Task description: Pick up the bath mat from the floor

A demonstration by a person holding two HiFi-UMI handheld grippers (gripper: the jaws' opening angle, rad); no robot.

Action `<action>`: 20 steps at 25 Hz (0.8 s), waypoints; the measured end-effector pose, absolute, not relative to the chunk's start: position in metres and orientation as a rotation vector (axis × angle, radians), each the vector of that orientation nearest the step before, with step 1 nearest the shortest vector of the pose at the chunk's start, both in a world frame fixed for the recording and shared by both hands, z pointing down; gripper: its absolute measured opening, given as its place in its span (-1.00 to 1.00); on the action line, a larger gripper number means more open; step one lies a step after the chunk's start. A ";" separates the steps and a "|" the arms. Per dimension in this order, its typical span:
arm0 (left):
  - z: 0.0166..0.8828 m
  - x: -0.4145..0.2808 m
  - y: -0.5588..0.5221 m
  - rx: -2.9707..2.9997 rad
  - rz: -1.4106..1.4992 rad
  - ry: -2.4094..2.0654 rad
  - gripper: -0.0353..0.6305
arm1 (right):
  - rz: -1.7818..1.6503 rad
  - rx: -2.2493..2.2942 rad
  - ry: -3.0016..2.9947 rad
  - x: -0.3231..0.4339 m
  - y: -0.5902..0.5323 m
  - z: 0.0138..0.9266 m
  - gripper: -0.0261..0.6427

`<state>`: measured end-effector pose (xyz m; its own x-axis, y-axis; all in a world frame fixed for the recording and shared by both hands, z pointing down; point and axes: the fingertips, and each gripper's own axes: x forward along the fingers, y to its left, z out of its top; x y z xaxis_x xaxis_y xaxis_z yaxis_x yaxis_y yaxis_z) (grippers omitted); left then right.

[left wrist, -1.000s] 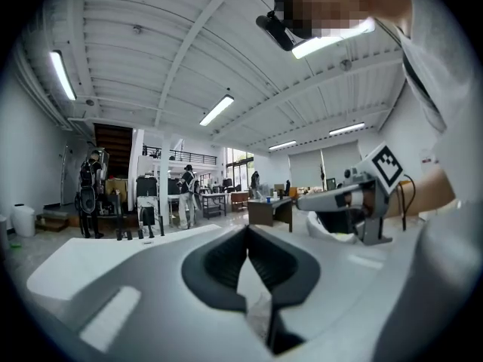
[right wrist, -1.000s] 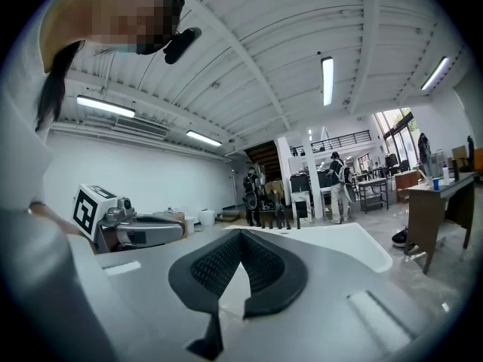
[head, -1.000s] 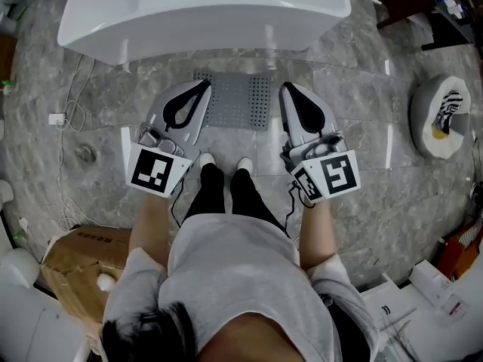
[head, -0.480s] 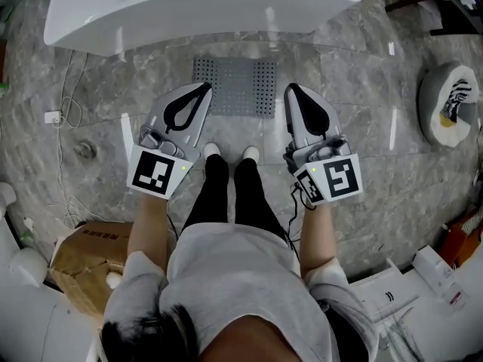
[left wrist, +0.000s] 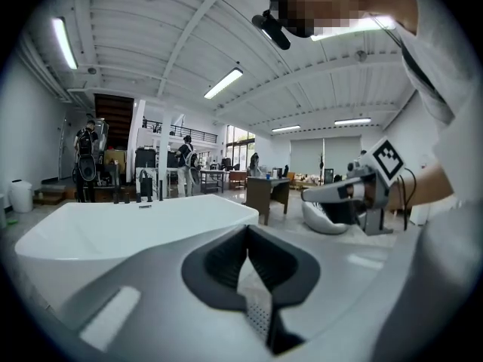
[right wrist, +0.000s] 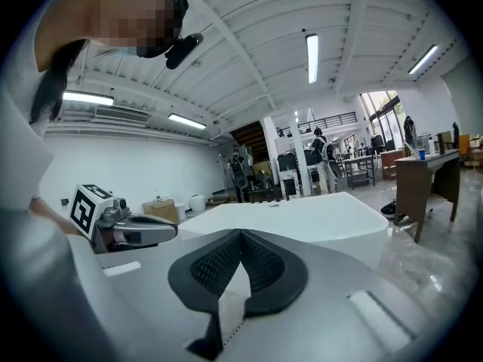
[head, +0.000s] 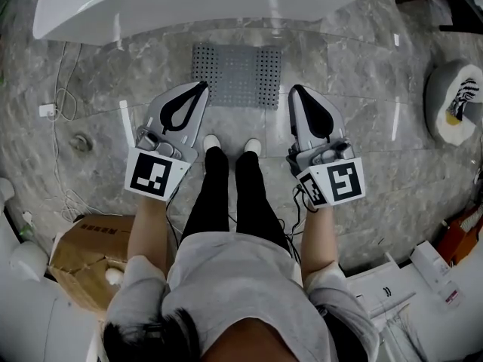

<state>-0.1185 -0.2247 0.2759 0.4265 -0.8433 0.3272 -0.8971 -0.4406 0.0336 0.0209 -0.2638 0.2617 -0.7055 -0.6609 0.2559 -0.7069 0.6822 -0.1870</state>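
Bath mat (head: 238, 75) lies flat on the floor (head: 355, 127) at twelve o'clock from the shoes (head: 211, 141), beside the bathtub (head: 189, 10); left gripper (head: 204, 87) and right gripper (head: 295, 91) are both pressed together, empty; unopened, they likely skid off its flat edge.

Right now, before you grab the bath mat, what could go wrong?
1. Both the left gripper and right gripper are shut; unless they open, they may only shove the bath mat, which lies flat on the floor.
2. The mat sits close to the bathtub, so a gripper reaching forward could knock its side.
3. The floor looks glossy, so the mat might slide away.
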 end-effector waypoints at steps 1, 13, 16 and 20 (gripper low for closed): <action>0.283 -0.119 -0.224 2.468 0.391 -1.531 -0.89 | 0.412 1.119 -2.721 0.022 -0.264 0.268 -0.92; 0.394 -0.126 -0.207 2.422 0.430 -1.531 -0.89 | 0.436 1.090 -2.686 0.026 -0.250 0.380 -0.91; 0.428 -0.127 -0.200 2.422 0.432 -1.549 -0.89 | 0.441 1.078 -2.682 0.027 -0.241 0.417 -0.91; 0.476 -0.129 -0.190 2.418 0.442 -1.555 -0.89 | 0.454 1.073 -2.671 0.032 -0.229 0.470 -0.90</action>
